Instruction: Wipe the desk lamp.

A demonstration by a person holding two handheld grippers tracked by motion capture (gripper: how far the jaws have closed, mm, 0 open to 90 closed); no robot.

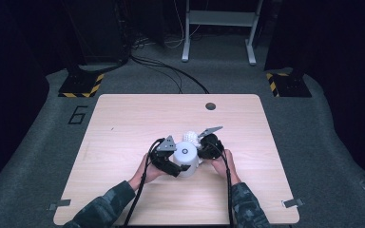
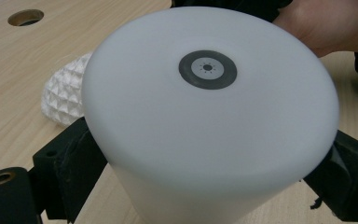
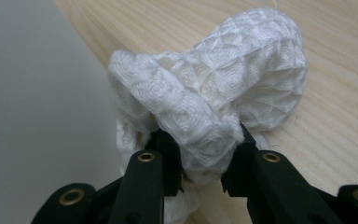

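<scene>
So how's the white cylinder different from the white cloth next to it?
The cylinder is smooth and rigid with a dark ring on top; the cloth is quilted, soft and bunched. The cylinder stands upright between the left gripper's jaws; the cloth is pinched by the right gripper. Both are white.

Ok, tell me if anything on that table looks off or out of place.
Nothing stands out. The left gripper clamps the white cylinder upright; the right gripper pinches the bunched white cloth beside it.
</scene>
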